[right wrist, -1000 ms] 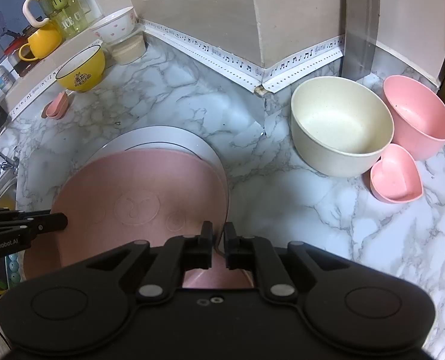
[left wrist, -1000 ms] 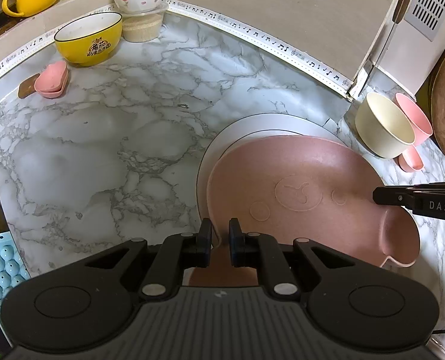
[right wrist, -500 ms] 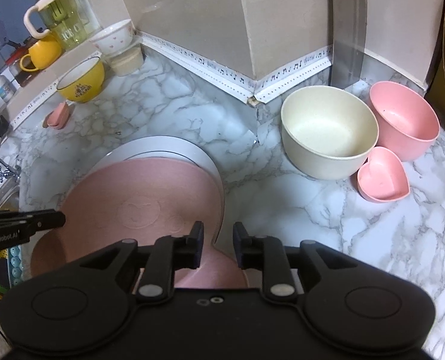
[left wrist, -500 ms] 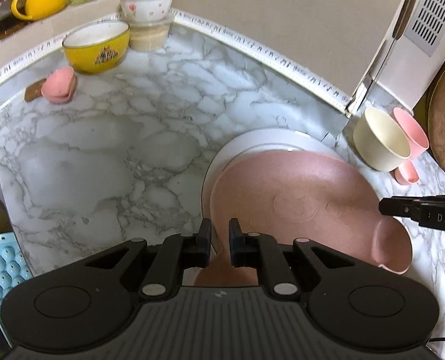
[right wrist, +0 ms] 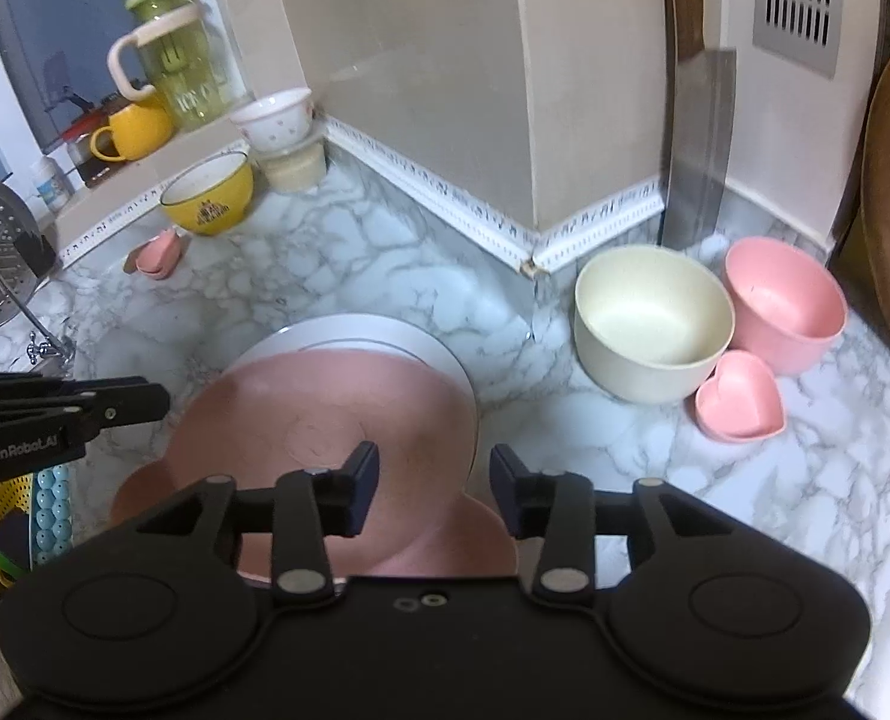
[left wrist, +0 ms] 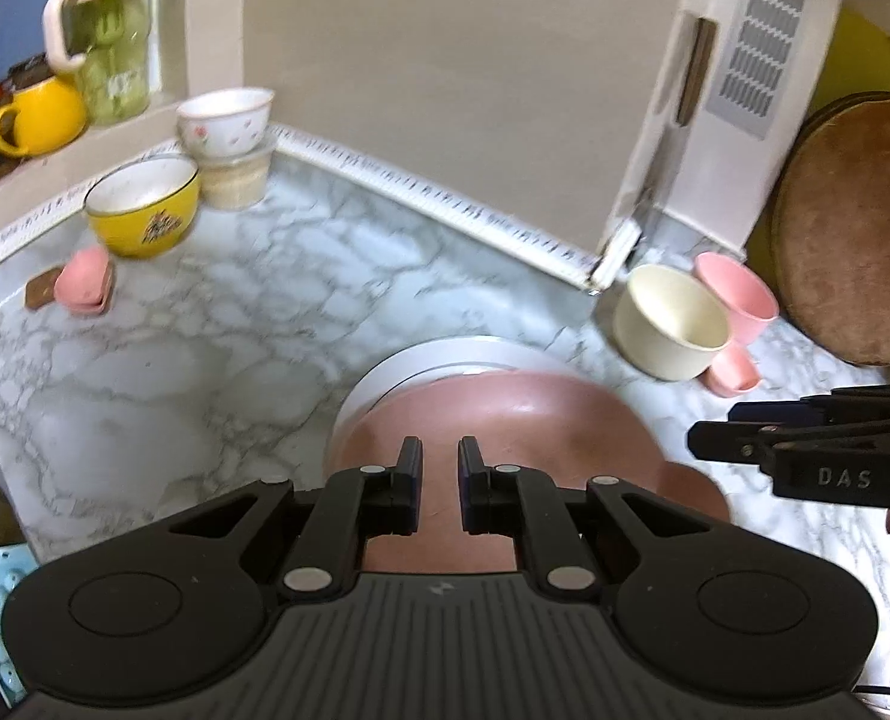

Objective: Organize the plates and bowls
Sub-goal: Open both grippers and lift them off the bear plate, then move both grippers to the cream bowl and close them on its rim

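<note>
The bear-shaped pink plate (right wrist: 325, 420) lies on the round white plate (right wrist: 385, 333) on the marble counter (right wrist: 337, 276). The left gripper (left wrist: 439, 462) has narrow, empty jaws; the right gripper (right wrist: 434, 468) has empty jaws opening above the pink plate.

The near edge of the pink plate (right wrist: 325, 414) is hidden under the body of the right hand-held gripper (right wrist: 434, 483), and in the left wrist view the left hand-held gripper (left wrist: 439, 483) covers it likewise. The white plate (right wrist: 355, 330) shows only as a crescent behind the pink one. The pink bowl (left wrist: 739, 294) sits half behind the cream bowl (left wrist: 667, 318). The brown round board (left wrist: 847, 228) runs off the right edge. The print on the yellow bowl (left wrist: 145, 210) is too blurred to read.
</note>
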The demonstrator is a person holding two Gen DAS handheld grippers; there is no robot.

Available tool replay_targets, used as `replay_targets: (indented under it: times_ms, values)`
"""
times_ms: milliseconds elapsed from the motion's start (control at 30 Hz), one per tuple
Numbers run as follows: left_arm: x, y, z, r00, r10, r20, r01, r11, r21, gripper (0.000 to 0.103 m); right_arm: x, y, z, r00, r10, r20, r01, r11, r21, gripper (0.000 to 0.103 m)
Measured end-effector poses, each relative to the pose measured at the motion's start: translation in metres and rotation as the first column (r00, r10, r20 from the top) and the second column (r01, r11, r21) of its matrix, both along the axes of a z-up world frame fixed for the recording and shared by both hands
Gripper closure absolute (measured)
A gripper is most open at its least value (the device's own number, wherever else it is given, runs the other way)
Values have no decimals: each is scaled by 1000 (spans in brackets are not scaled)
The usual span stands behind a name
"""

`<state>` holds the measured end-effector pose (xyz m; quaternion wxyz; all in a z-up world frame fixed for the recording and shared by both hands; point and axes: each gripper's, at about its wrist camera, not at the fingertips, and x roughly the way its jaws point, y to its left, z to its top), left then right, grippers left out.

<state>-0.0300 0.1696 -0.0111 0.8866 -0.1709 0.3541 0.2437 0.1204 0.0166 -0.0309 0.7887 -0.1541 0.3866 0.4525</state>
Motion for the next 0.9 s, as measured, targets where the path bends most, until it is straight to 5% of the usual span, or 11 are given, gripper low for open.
replay_targets:
  times_ms: [300, 467, 600, 667, 900]
  values:
    - [17, -26, 12, 996, -75, 49, 74, 997, 16, 85, -3, -24, 16, 998, -21, 66, 18, 999, 40, 41]
    - [27, -42, 16, 992, -91, 85, 87, 995, 46, 38, 6, -46, 20, 995, -55, 77, 51, 997, 54, 33]
    - [45, -52, 17, 988, -118, 95, 115, 993, 39, 36, 18, -67, 23, 990, -92, 106, 86, 994, 65, 20]
    - [54, -59, 16, 988, -125, 96, 120, 991, 56, 25, 25, -77, 24, 983, -118, 140, 109, 992, 70, 16]
    - [96, -84, 16, 984, -135, 114, 124, 988, 96, 24, 69, -107, 26, 969, -188, 159, 175, 980, 95, 1]
